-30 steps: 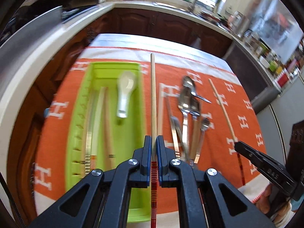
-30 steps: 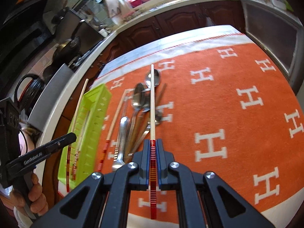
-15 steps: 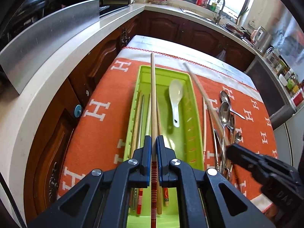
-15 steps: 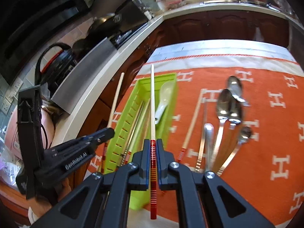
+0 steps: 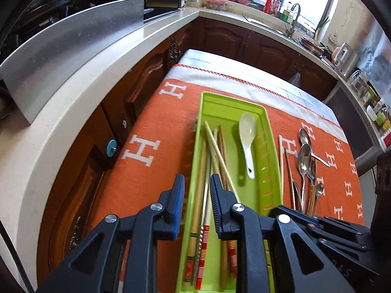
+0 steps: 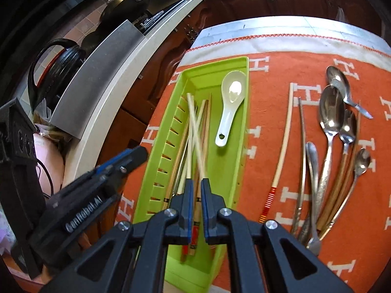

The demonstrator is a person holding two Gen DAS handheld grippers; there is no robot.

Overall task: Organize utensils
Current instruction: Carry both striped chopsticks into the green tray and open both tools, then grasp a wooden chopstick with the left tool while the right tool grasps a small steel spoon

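Note:
A lime green tray (image 5: 270,171) (image 6: 240,131) lies on an orange cloth. It holds several chopsticks (image 5: 215,151) (image 6: 195,131) and a white ceramic spoon (image 5: 248,144) (image 6: 229,105). My left gripper (image 5: 196,188) is open and empty above the tray's near left side. My right gripper (image 6: 197,190) is open by a narrow gap, empty, above the chopsticks. One red-banded chopstick (image 6: 281,156) (image 5: 281,161) and a pile of metal spoons (image 6: 334,131) (image 5: 306,161) lie on the cloth right of the tray.
The orange cloth (image 5: 151,161) (image 6: 268,112) with white H marks covers the table. A white counter (image 5: 80,92) with dark cabinets runs along the left. A sink and bottles stand at the back. The right gripper's body (image 5: 325,224) shows in the left view.
Both grippers moved over the tray and opened. The chopsticks they held now lie in the tray with the others.

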